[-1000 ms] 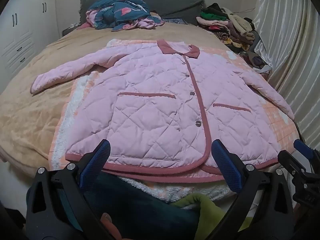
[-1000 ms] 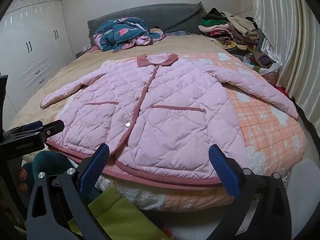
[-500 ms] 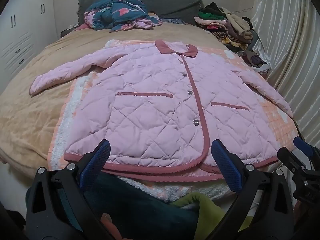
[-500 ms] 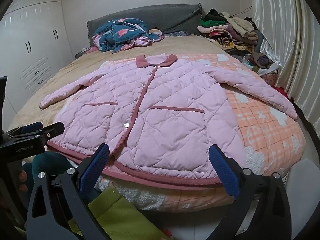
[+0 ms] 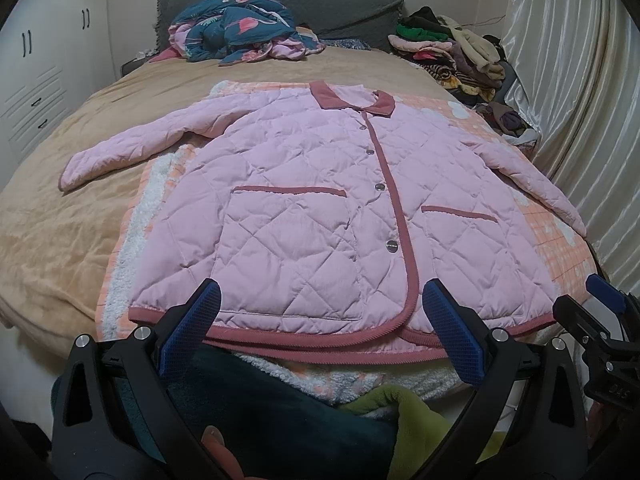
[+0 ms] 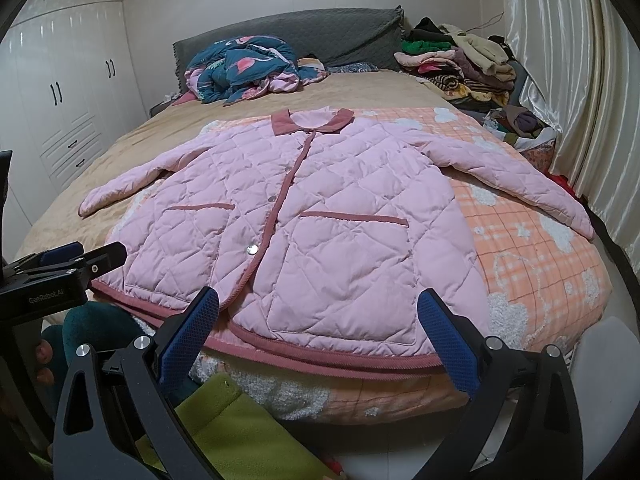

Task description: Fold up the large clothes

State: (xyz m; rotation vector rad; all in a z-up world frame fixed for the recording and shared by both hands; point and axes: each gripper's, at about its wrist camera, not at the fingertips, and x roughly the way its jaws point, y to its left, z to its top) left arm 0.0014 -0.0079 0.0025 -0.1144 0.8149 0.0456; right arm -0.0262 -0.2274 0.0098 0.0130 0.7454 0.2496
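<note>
Both grippers, left gripper [image 5: 320, 336] and right gripper [image 6: 318, 332], hung spread and empty just short of the jacket's [image 5: 340, 216] hem [image 5: 304, 338], collar farthest away.

The quilted jacket [image 5: 304, 200] is matt pink cloth with shiny metal snaps [image 5: 392, 246]; the blanket [image 6: 532, 256] beneath looks fleecy, the curtain [image 6: 580, 80] glossy satin.

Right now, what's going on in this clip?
A person holds two grippers at the foot of a bed. A pink quilted jacket lies flat and buttoned on an orange blanket, sleeves spread. The left gripper and right gripper are both open near the hem, touching nothing. No fold has been made yet.
</note>
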